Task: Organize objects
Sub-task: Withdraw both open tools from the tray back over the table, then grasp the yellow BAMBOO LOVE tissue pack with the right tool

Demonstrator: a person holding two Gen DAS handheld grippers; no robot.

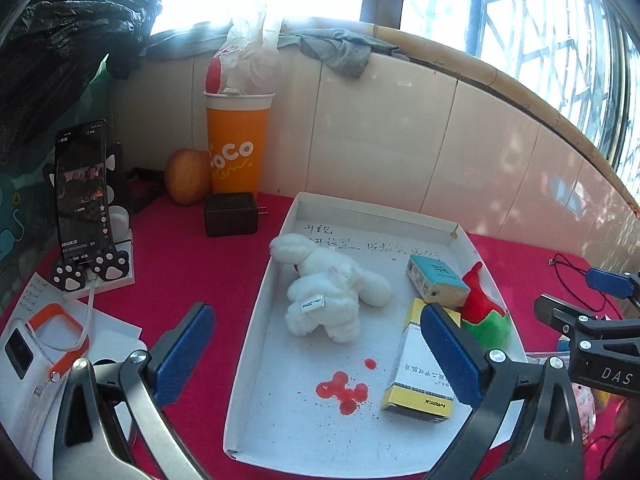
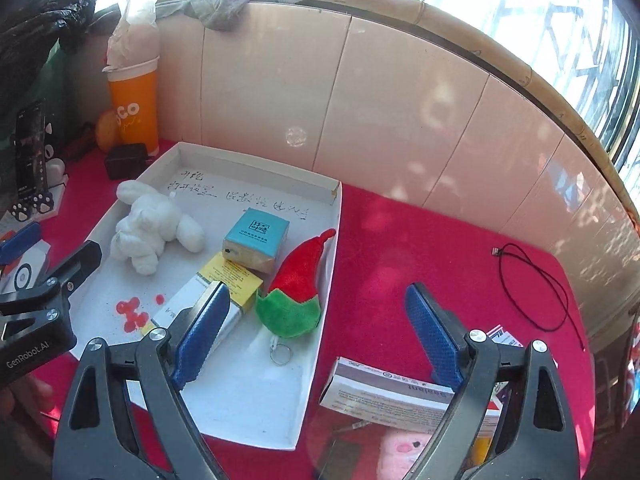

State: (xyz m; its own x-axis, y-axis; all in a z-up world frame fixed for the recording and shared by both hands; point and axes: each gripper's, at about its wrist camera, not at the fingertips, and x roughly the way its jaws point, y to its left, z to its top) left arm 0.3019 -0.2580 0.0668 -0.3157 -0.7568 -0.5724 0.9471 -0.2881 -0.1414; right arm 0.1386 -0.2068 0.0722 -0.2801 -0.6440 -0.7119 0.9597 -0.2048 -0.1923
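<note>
Two released grippers, left gripper (image 1: 316,354) and right gripper (image 2: 316,332), hover over a shallow white cardboard tray (image 2: 256,412) holding a fluffy white plush (image 2: 154,230).

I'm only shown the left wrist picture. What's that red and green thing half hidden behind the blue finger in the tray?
Observer: A red and green plush, pointed like a hat, with a metal key ring at its green end.
Operator: Anything left outside the tray?
Observer: Yes, a white carton lies on the red cloth, right of the tray, by the right gripper.
Operator: Is it holding that?
Observer: No, its jaws are open and empty.
</note>
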